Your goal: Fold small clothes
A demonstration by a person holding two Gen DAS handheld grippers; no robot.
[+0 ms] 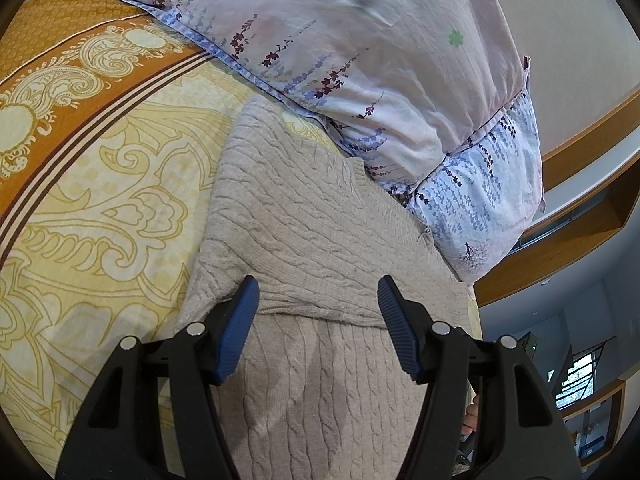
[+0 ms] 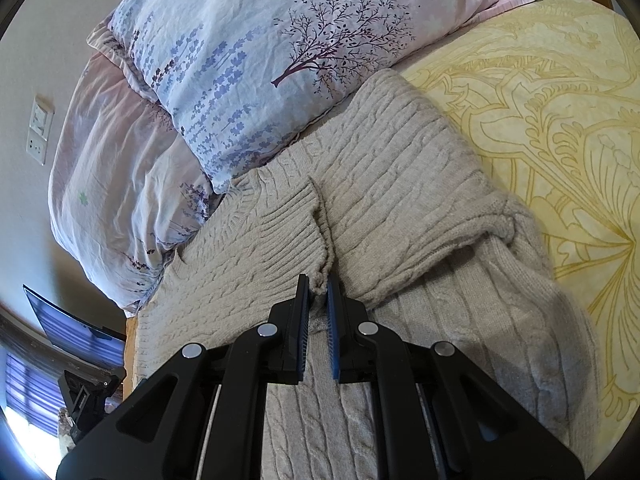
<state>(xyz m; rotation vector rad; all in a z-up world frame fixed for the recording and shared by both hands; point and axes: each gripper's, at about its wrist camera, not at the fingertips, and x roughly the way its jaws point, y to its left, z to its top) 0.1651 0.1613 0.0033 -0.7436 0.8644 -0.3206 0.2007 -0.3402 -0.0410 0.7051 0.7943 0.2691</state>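
Note:
A beige cable-knit sweater [image 1: 304, 220] lies on the bed with a sleeve folded across its body. In the left wrist view my left gripper [image 1: 318, 284] stands open just above the folded sleeve's lower edge, and no cloth sits between its blue pads [image 1: 236, 336]. In the right wrist view the sweater [image 2: 400, 160] runs up to the pillows, both sleeves laid over its chest. My right gripper [image 2: 318, 285] is shut on the corner of the ribbed sleeve cuff [image 2: 288, 228], a tuft of knit pinched between its pads.
Two floral pillows [image 1: 360, 40] [image 2: 260, 60] are stacked against the wall right behind the sweater's collar. The yellow patterned bedsheet [image 1: 100, 180] [image 2: 560, 120] spreads out beside the sweater. A hand [image 1: 474, 412] shows at the bed's edge. Wall sockets [image 2: 40, 132] sit behind the pillows.

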